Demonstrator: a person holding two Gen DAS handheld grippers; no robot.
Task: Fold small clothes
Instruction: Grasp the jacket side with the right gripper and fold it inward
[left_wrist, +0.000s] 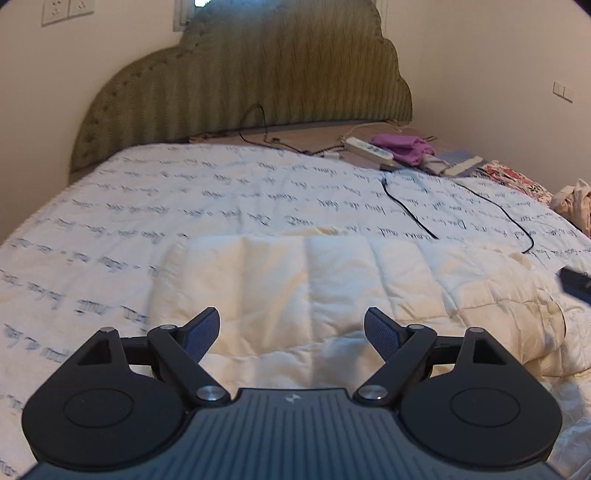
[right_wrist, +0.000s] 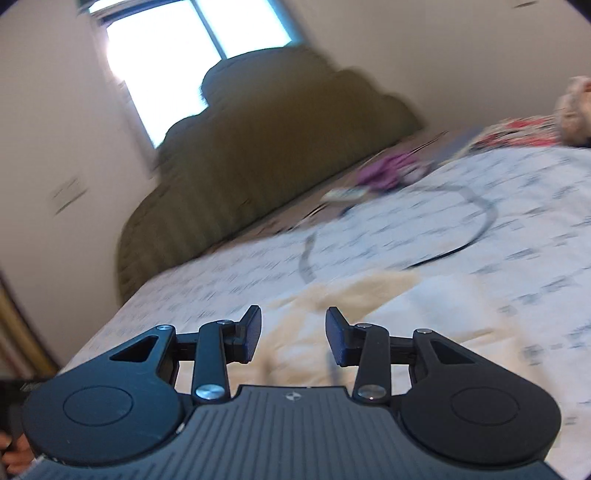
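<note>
A cream quilted garment (left_wrist: 332, 288) lies spread flat on the bed, just ahead of my left gripper (left_wrist: 291, 332). The left gripper is open wide and empty, a little above the garment's near edge. In the blurred, tilted right wrist view the same cream garment (right_wrist: 332, 306) lies ahead of my right gripper (right_wrist: 293, 332), which is open and empty above it. The garment's right end is bunched into folds (left_wrist: 517, 332).
The bed has a white cover with blue script (left_wrist: 147, 206) and a green headboard (left_wrist: 258, 81). A black cable (left_wrist: 410, 214), a white power strip (left_wrist: 369, 147), purple cloth (left_wrist: 406, 147), floral fabric (left_wrist: 513, 181) and a dark object (left_wrist: 576, 280) lie to the far right.
</note>
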